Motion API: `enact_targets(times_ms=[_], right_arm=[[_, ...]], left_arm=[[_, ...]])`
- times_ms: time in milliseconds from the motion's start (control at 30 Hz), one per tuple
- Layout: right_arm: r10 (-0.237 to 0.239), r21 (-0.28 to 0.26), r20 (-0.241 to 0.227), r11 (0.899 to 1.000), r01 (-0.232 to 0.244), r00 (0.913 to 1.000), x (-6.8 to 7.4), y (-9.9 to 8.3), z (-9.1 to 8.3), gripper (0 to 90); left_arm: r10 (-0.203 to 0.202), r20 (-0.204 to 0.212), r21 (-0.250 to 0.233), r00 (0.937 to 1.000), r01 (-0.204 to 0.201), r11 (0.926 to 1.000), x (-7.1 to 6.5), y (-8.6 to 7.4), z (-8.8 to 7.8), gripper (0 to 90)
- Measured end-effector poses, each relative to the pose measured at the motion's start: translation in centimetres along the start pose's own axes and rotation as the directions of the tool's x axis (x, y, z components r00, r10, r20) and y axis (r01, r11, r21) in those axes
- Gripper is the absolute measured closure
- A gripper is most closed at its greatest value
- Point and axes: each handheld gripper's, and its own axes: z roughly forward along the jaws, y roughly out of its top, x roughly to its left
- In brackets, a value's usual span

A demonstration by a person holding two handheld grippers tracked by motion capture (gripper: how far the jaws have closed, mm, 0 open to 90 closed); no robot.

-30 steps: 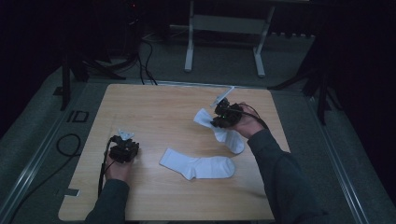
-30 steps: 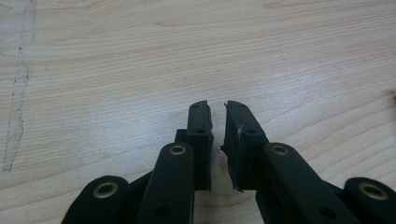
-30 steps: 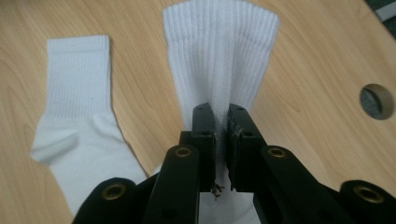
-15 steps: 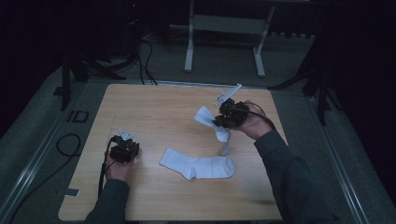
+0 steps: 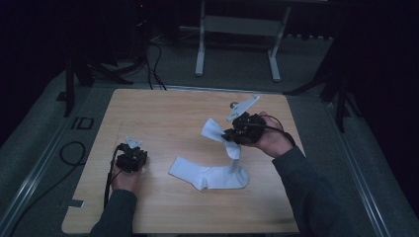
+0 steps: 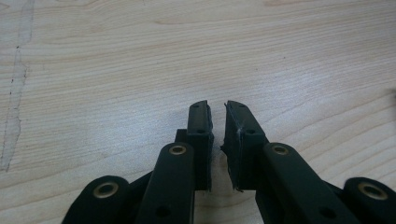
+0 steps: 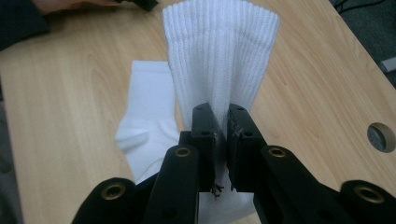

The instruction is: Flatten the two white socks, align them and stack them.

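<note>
lifted sock (image 5: 225,139) hangs pinched in the clamped right gripper (image 5: 236,134) above the table (image 5: 163,113), its toe trailing onto the flat sock (image 5: 207,174), probably for pairing them, while the left gripper (image 5: 131,159) rests closed and empty aside.

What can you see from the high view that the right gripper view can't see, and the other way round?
The high view alone takes in the whole table, both of the person's hands, the left tongs resting shut and empty, and the floor and metal stand behind. The right gripper view alone shows, up close, the ribbed cuff of the held sock, pinched between the black jaws, and a round hole in the tabletop. Both show the right tongs shut on the held sock, lifted above the second white sock lying flat on the wood.
</note>
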Motion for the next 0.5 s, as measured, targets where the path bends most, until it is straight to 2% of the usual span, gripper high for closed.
enact_targets(times_ms=[267,333,400,500], right_arm=[[-0.019,-0.006,-0.042,1.000,0.019,0.9989,1.9,-0.6,-0.3,82.4],[-0.017,-0.002,-0.053,1.000,0.017,0.9984,2.3,-0.8,0.3,82.4],[-0.024,0.016,-0.059,1.000,0.025,0.9980,2.8,-1.0,1.5,82.4],[-0.017,0.012,-0.075,1.000,0.018,0.9971,3.2,-1.2,3.1,82.4]], left_arm=[[0.000,0.001,0.003,1.0000,0.000,1.0000,-0.1,0.0,0.0,80.5],[0.005,0.001,0.003,1.0000,-0.005,1.0000,-0.1,0.0,0.0,80.5],[0.006,0.000,0.004,1.0000,-0.006,1.0000,-0.1,0.0,0.0,80.5],[0.002,0.000,0.001,1.0000,-0.002,1.0000,0.0,0.0,0.0,80.5]])
